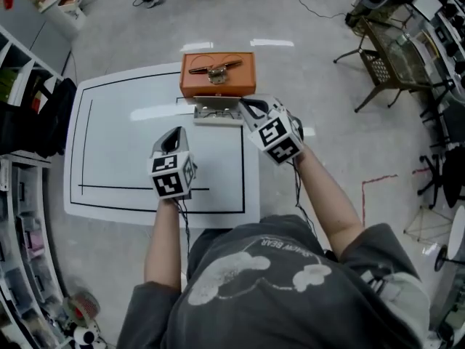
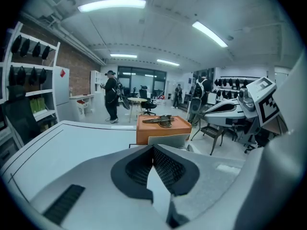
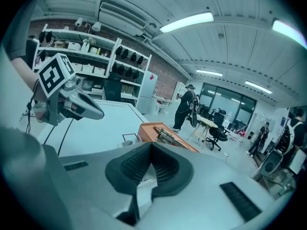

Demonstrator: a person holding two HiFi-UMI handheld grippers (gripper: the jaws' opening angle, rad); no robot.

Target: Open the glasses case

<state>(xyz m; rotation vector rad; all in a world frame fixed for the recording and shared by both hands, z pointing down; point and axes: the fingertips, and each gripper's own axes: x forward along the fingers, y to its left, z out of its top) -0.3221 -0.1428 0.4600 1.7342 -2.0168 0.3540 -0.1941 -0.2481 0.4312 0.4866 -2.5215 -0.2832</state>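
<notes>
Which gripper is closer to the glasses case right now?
Right. The right gripper is just beside the right end of the glasses case; the left gripper is farther back, to its left.

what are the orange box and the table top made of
Orange box: probably leatherette or coated card; even matte orange, softly rounded edges, no shine. Table top: smooth white laminate or painted board, semi-gloss; it mirrors a ceiling light as a pale streak.

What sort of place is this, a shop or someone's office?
Probably a lab or workshop inside an open-plan office: open wall shelving, a swivel office chair out on the floor, and a white work table marked with black lines.
</notes>
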